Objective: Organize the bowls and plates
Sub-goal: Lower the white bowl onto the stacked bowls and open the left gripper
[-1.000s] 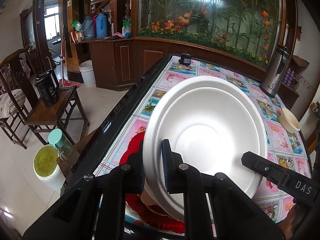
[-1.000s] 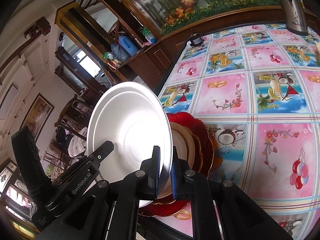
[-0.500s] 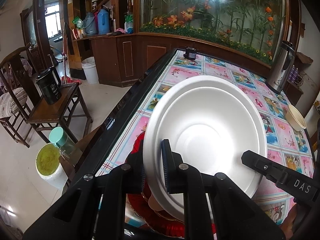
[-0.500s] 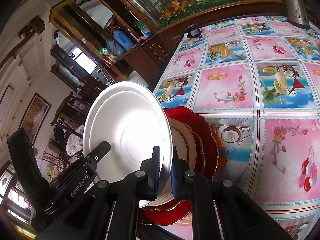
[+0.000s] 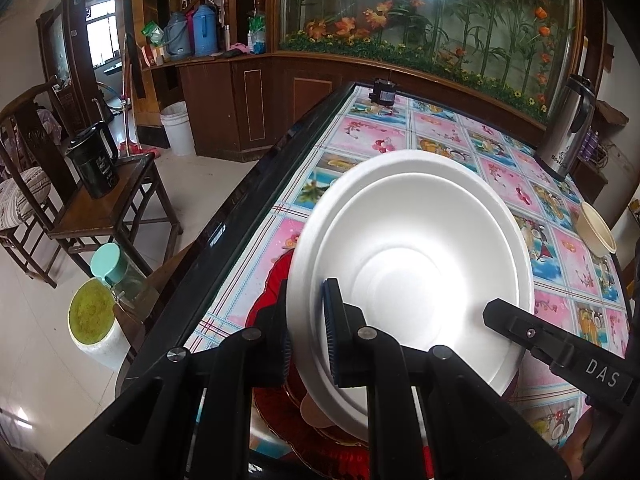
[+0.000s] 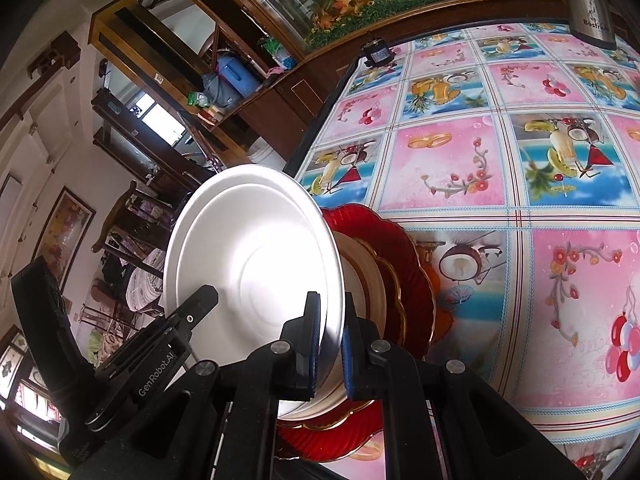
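Both tongs clamped on round white bowl (image 5: 416, 264) rim, left gripper (image 5: 306, 340) at 7 o'clock, right gripper (image 6: 330, 344) at 5; lowered closer over red scalloped glass plate (image 6: 408, 276) stack; stacking nearly done.

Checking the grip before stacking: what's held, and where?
Both the left gripper and the right gripper pinch the white bowl by its rim, on opposite sides.

The left tongs (image 5: 306, 338) gripped the rim of a white bowl (image 5: 412, 276) at its seven o'clock edge, tilted above a red plate (image 5: 280, 408) on the desk (image 5: 360, 140). A steel thermos (image 5: 568, 128) stood toward two o'clock.
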